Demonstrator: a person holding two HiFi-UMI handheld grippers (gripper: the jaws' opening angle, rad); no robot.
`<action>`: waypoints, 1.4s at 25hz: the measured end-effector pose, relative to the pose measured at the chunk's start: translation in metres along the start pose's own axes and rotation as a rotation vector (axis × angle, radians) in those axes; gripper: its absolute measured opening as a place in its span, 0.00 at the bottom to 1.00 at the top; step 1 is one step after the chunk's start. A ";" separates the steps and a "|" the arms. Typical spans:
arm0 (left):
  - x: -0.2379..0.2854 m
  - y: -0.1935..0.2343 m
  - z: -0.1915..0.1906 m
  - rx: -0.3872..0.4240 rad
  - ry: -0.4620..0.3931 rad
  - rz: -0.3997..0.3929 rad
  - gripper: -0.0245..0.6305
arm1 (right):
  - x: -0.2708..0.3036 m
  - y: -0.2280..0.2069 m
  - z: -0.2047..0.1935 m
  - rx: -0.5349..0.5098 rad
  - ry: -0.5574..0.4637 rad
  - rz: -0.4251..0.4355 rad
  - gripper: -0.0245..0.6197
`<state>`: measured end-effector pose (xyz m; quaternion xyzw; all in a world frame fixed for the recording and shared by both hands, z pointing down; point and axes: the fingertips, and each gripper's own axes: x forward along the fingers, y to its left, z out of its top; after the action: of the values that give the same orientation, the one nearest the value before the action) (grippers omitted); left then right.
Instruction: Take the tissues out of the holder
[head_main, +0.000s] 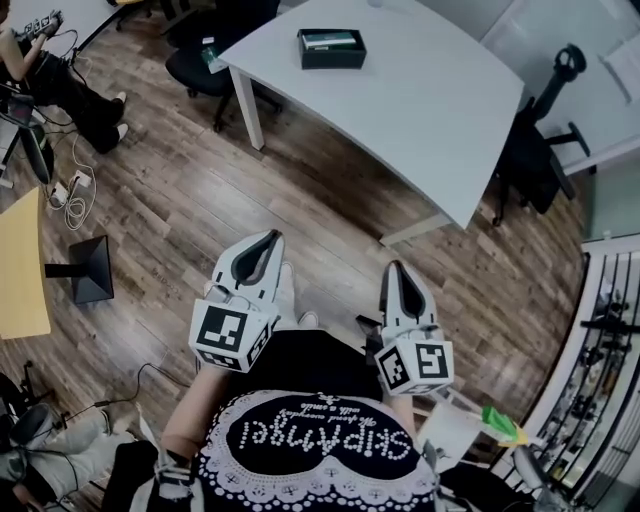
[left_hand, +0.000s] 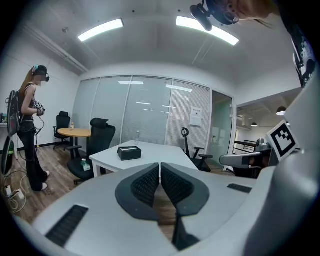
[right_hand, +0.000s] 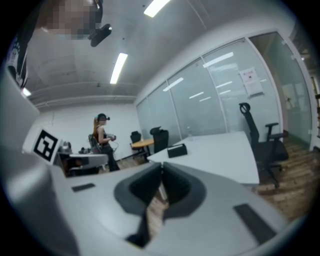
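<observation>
Head view: we are carrying the left gripper (head_main: 270, 240) and right gripper (head_main: 395, 270) clenched and empty, because the tissue holder (head_main: 331, 48) is sitting well ahead on the table (head_main: 430, 120). Left gripper view: we are sighting it beyond touching jaws. Right gripper view: likewise, just above the closed tips.

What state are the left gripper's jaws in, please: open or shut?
Shut. In its own view the left gripper has its jaws meeting at the tips, with nothing between them.

Two tongs (head_main: 268, 238) (head_main: 397, 270), one holder (head_main: 331, 48), one table (head_main: 420, 110).
</observation>
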<state>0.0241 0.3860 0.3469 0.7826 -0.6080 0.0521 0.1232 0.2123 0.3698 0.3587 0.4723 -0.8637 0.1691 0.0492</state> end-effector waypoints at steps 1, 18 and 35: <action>0.007 0.008 0.004 0.004 -0.003 -0.002 0.09 | 0.008 0.000 0.004 0.002 -0.005 -0.007 0.09; 0.063 0.116 0.040 0.010 -0.035 -0.001 0.08 | 0.108 0.024 0.033 0.011 -0.043 -0.061 0.09; 0.143 0.124 0.042 0.029 -0.029 0.049 0.07 | 0.190 -0.025 0.045 -0.100 -0.006 -0.094 0.09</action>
<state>-0.0617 0.2128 0.3549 0.7698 -0.6279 0.0524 0.1018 0.1322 0.1905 0.3689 0.5098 -0.8480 0.1217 0.0782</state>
